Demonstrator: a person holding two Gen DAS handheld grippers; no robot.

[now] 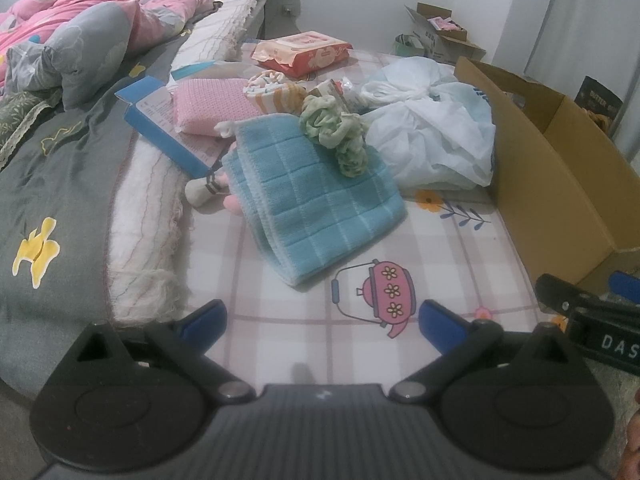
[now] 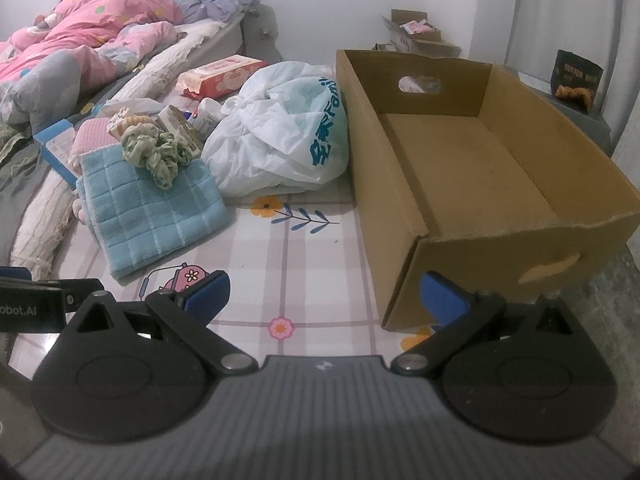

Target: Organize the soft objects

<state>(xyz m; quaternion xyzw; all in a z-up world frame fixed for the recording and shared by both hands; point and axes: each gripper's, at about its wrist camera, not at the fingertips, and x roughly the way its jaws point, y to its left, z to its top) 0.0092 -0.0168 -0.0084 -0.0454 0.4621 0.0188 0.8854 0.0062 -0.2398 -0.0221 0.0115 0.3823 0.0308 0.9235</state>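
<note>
Lying flat, waffle-textured blue towel (image 1: 316, 204), ruffled scrunchie (image 1: 336, 132)

The blue towel (image 1: 312, 196) covers most of a small plush toy (image 1: 208, 190), leaving only its pale and pink ends showing at the towel's left edge. Beyond the towel, the green scrunchie (image 1: 336, 132) partly hides a small printed packet (image 1: 330, 90), its label too blurred to read.

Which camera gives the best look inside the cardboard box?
The right wrist view: the cardboard box sits in front of it, with its bare floor, all four walls and a handle cutout visible. The left wrist view shows only part of the box at its right edge, mostly one outer wall.
</note>
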